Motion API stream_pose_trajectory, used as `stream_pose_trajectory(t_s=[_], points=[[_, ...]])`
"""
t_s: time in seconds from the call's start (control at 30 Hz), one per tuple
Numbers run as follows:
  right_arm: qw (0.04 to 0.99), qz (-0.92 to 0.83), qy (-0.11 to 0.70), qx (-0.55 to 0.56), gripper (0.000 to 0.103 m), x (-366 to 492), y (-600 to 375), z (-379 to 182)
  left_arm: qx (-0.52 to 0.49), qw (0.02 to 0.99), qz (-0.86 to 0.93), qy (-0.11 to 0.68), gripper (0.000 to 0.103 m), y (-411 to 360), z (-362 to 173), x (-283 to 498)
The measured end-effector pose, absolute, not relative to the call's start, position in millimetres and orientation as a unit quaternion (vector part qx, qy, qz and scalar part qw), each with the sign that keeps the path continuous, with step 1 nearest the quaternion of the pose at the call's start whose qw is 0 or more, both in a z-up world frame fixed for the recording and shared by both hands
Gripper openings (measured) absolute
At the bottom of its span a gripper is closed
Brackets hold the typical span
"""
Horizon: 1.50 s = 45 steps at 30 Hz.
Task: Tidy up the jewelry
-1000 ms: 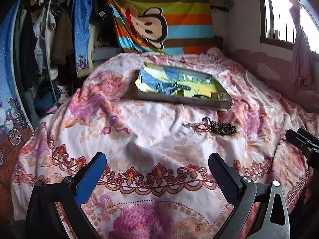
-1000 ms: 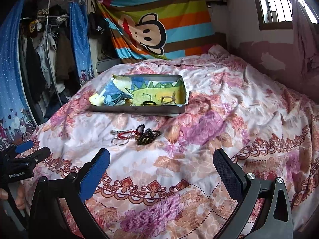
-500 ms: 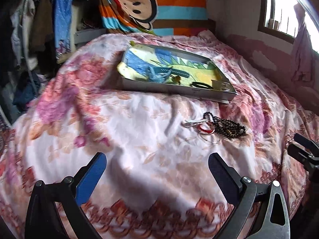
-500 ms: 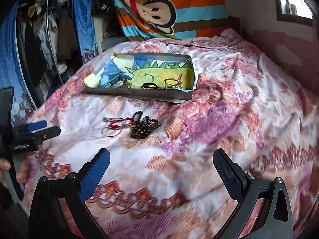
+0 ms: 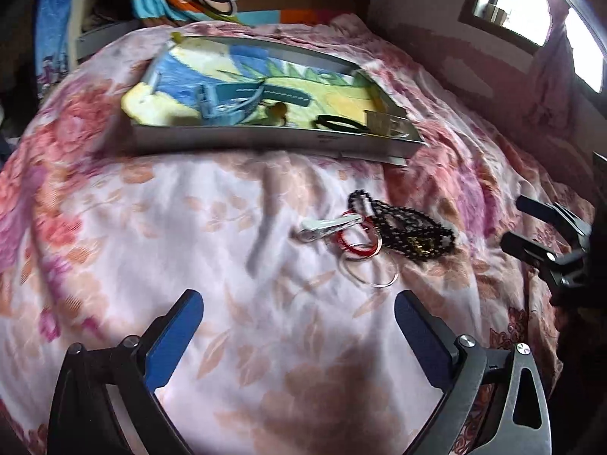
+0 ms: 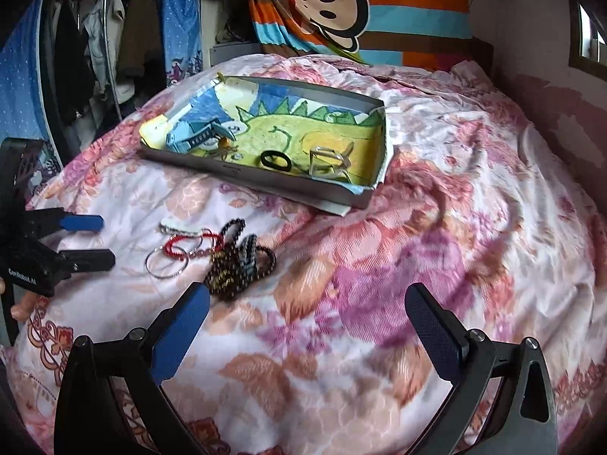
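Observation:
A loose heap of jewelry lies on the flowered bedspread: dark bead strands (image 5: 411,229) (image 6: 237,265), a red bracelet (image 5: 354,240) (image 6: 176,244), a thin silver bangle (image 5: 370,269) (image 6: 167,263) and a white clip (image 5: 328,224) (image 6: 178,227). Behind it sits a shallow grey box (image 5: 265,140) (image 6: 265,180) lined with a dinosaur print, holding a blue watch (image 6: 193,136), a black ring (image 6: 275,160) and a clear piece (image 6: 328,159). My left gripper (image 5: 297,330) (image 6: 89,239) is open, just short of the heap. My right gripper (image 6: 307,326) (image 5: 525,223) is open, with its left finger beside the beads.
The bed fills both views, its cover rumpled. A striped monkey-print cloth (image 6: 360,3) hangs at the head. Hanging clothes (image 6: 87,38) crowd the left side, and a window (image 5: 538,11) is on the right wall. A person's fingers (image 6: 21,309) hold the left gripper.
Both grippers have moved forward over the bed toward the jewelry heap, which now looks much larger and nearer. Both remain open. The jewelry and the box have not moved.

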State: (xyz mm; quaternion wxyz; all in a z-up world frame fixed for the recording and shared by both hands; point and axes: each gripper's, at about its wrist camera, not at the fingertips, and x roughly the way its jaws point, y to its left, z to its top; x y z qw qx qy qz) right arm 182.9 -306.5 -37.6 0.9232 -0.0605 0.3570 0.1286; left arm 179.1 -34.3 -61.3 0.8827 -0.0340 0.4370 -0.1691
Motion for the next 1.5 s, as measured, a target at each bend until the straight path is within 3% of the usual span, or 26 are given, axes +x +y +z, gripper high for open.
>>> stream_pose_trajectory(t_s=[0.07,0.13,0.3,0.43,0.5,0.67,0.8,1.03,1.1,1.5], points=[[0.922,0.14,0.359,-0.05,0.092,186.9,-306.9,-39.5,-0.033,0.88,-0.188,0.435,0.092,-37.8,-60.0,181.0],[0.917,0.152,0.368,-0.036,0.077,191.8,-306.6,-44.3,-0.029,0.876,-0.207,0.435,0.083,-43.3,-60.1,183.1],[0.905,0.179,0.386,-0.022,0.058,198.6,-301.3,-54.8,-0.026,0.858,-0.251,0.448,0.059,-52.9,-66.4,188.0],[0.897,0.201,0.393,-0.019,0.039,198.4,-292.4,-59.8,-0.035,0.845,-0.271,0.459,0.047,-56.8,-69.5,193.3],[0.893,0.21,0.396,-0.02,0.036,197.9,-287.3,-63.1,-0.045,0.84,-0.278,0.465,0.041,-57.4,-70.1,196.8],[0.884,0.212,0.415,-0.037,0.035,202.4,-273.8,-74.0,-0.069,0.825,-0.278,0.488,0.037,-58.6,-75.3,207.0],[0.88,0.205,0.428,-0.035,0.026,203.3,-270.0,-79.7,-0.065,0.82,-0.256,0.509,0.027,-60.9,-82.5,213.9],[0.876,0.204,0.437,-0.005,0.009,203.3,-272.1,-83.8,-0.041,0.826,-0.243,0.507,0.02,-68.7,-85.0,214.0],[0.875,0.203,0.439,0.006,0.007,203.5,-273.4,-84.4,-0.039,0.827,-0.238,0.508,0.013,-68.5,-85.6,214.8],[0.902,0.198,0.384,0.0,0.005,187.2,-274.8,-58.0,-0.015,0.848,-0.216,0.484,0.003,-67.1,-73.0,200.8]])
